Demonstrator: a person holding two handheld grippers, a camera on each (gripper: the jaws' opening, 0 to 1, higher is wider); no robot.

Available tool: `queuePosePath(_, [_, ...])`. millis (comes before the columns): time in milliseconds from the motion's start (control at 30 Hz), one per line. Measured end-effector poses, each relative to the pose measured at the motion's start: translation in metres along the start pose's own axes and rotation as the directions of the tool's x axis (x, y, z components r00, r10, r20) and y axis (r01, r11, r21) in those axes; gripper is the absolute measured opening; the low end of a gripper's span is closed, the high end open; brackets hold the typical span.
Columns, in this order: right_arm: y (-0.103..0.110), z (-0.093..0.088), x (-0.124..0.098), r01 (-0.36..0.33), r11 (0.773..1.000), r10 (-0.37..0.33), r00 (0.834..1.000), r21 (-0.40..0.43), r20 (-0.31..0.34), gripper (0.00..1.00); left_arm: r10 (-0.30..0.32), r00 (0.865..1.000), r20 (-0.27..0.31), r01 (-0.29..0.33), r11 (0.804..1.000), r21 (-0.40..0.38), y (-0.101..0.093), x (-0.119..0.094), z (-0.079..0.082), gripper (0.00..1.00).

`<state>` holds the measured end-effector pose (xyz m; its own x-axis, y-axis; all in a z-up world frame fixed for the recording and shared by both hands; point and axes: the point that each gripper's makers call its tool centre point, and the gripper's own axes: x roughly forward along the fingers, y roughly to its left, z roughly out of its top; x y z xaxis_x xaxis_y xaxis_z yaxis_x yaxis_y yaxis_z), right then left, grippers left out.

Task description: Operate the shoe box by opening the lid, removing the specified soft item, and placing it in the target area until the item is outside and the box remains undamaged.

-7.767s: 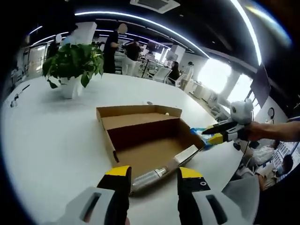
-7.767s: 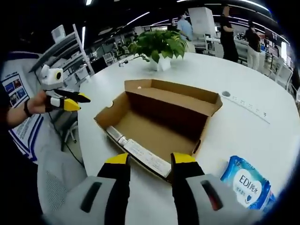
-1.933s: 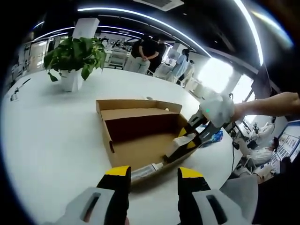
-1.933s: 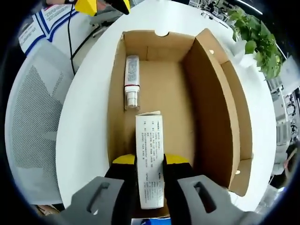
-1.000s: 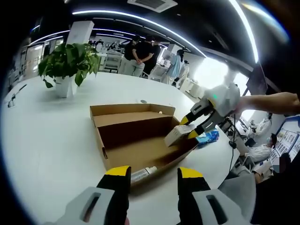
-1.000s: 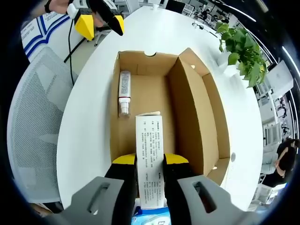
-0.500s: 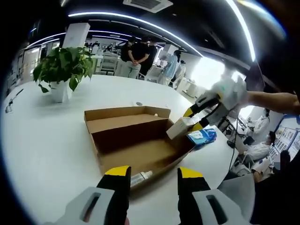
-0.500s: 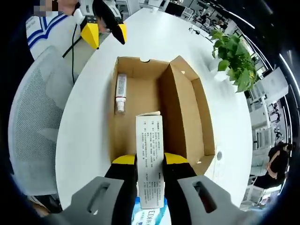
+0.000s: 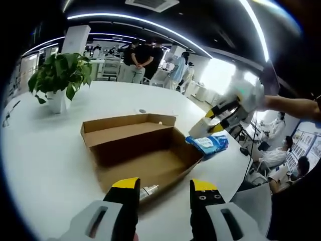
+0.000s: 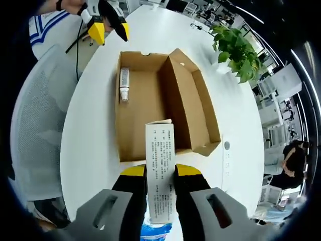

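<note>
The open cardboard shoe box [image 9: 143,150] [image 10: 150,108] lies on the white table, its lid folded back. A white tube [image 10: 123,85] [image 9: 148,190] rests inside it at one end. My right gripper [image 10: 160,173] [image 9: 224,111] is shut on a long white printed carton [image 10: 160,150] [image 9: 200,129], held in the air beyond the box's short end. Below the carton lies a blue wipes pack [image 9: 208,144] [image 10: 154,231]. My left gripper [image 9: 164,188] [image 10: 106,24] is open with nothing between its fingers, hovering off the box's other end near the table edge.
A potted plant [image 9: 54,80] [image 10: 234,46] stands on the far side of the table. A grey mesh chair [image 10: 35,135] sits at the table edge near my left gripper. Several people stand in the background. A round cable port [image 10: 226,145] is set in the table.
My right gripper has lifted the white carton up out of the box and drawn it past the short end, over the wipes pack. The left gripper stays open.
</note>
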<state>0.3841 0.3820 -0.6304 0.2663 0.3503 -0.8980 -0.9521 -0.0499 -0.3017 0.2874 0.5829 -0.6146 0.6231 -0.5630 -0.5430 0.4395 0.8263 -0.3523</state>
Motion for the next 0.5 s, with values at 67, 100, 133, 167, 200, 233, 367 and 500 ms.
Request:
queuePosePath(67, [0.003,-0.01,-0.002,0.0,1.0,0.0,1.0,0.008,-0.01,0.18,-0.006,1.0,-0.006,0.006,1.0,0.004,-0.003,0.002,-0.001,0.4])
queuePosePath(100, [0.004,-0.013,-0.003,0.0,1.0,0.0,1.0,0.012,-0.014,0.18,-0.008,1.0,-0.008,0.008,1.0,0.006,-0.004,0.003,-0.001,0.4])
queuePosePath(133, [0.006,-0.018,-0.004,0.001,1.0,-0.001,1.0,0.017,-0.018,0.18,-0.01,1.0,-0.01,0.01,1.0,0.008,-0.005,0.004,-0.001,0.4])
queuePosePath(167, [0.007,-0.022,-0.006,0.002,1.0,-0.001,1.0,0.024,-0.021,0.18,-0.012,1.0,-0.011,0.012,1.0,0.008,-0.006,0.005,-0.001,0.4])
queuePosePath(200, [0.008,-0.026,-0.007,0.002,0.999,-0.002,1.0,0.034,-0.024,0.18,-0.013,1.0,-0.013,0.014,1.0,0.008,-0.007,0.005,-0.001,0.4])
queuePosePath(233, [0.008,-0.029,-0.007,0.003,0.999,-0.002,1.0,0.038,-0.025,0.18,-0.016,1.0,-0.016,0.016,1.0,0.008,-0.008,0.007,-0.002,0.4])
queuePosePath(367, [0.012,-0.046,-0.01,0.005,0.998,-0.002,0.999,0.063,-0.041,0.18,-0.026,0.999,-0.026,0.027,0.999,0.019,-0.013,0.011,-0.002,0.4])
queuePosePath(500, [0.017,-0.064,-0.014,0.009,0.996,-0.004,0.999,0.087,-0.054,0.18,-0.034,0.999,-0.035,0.035,0.999,0.027,-0.018,0.016,-0.001,0.4])
